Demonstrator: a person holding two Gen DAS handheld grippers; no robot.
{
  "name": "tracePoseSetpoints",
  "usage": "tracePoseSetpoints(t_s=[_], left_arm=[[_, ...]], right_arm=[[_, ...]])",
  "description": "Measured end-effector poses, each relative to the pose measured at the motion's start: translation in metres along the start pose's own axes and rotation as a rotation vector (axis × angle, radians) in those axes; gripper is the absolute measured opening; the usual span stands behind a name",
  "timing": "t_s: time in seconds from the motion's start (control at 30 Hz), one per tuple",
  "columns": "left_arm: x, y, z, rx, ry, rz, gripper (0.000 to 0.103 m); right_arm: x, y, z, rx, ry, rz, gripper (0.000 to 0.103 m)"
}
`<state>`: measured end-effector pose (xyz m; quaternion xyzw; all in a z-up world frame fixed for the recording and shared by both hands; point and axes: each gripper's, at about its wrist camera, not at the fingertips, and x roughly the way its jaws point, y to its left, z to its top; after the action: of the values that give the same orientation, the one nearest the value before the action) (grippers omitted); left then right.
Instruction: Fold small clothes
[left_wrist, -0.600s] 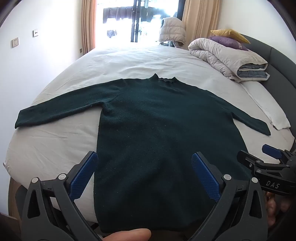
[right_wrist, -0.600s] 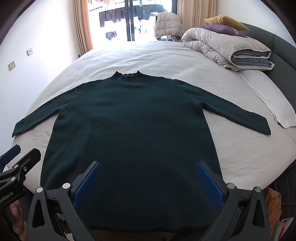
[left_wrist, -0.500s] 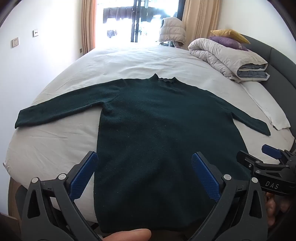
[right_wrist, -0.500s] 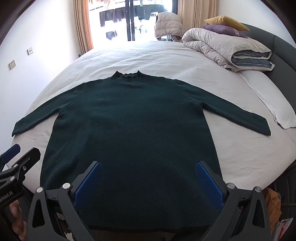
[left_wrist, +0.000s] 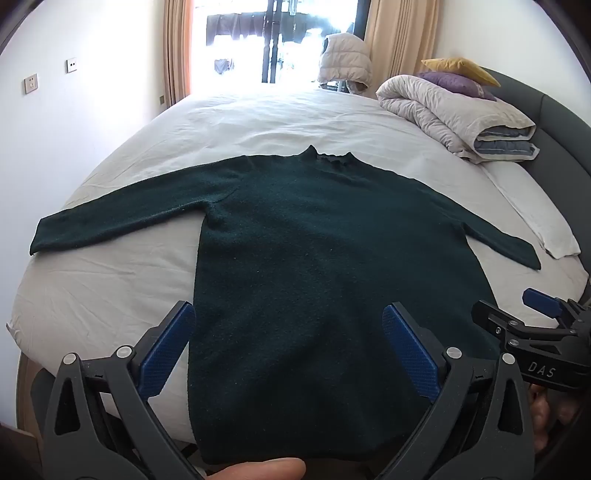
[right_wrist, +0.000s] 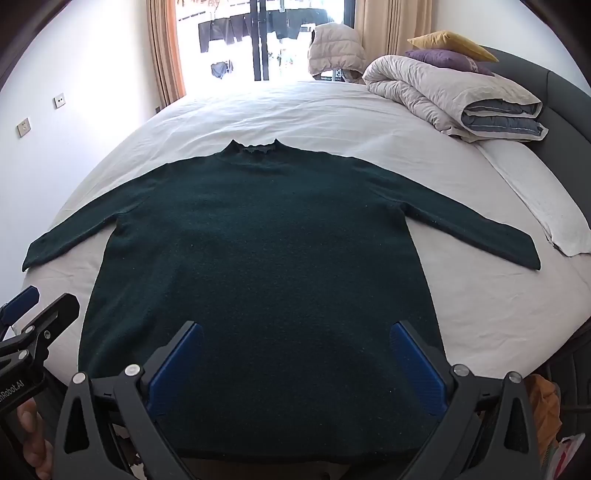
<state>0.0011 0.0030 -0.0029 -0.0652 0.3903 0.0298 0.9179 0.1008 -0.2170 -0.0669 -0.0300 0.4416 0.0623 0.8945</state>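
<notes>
Left wrist view: a dark green sweater lies flat, sleeves spread, on a white bed. Both the left gripper and right gripper hover above its hem, jaws spread wide, grasping nothing.

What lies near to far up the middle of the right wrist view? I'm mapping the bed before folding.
Right claw, open, above the hem → dark green sweater → its collar → bare white sheet → puffy jacket by the window.
</notes>
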Motion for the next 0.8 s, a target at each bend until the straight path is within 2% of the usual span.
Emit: tracePoseSetpoints(t_s=[0.8], left_arm=[[0.0018, -0.0012, -0.0003, 0.001, 0.005, 0.002, 0.103]], right_arm=[[0.0043, -0.0028, -0.0041, 0.002, 0.000, -0.004, 0.103]])
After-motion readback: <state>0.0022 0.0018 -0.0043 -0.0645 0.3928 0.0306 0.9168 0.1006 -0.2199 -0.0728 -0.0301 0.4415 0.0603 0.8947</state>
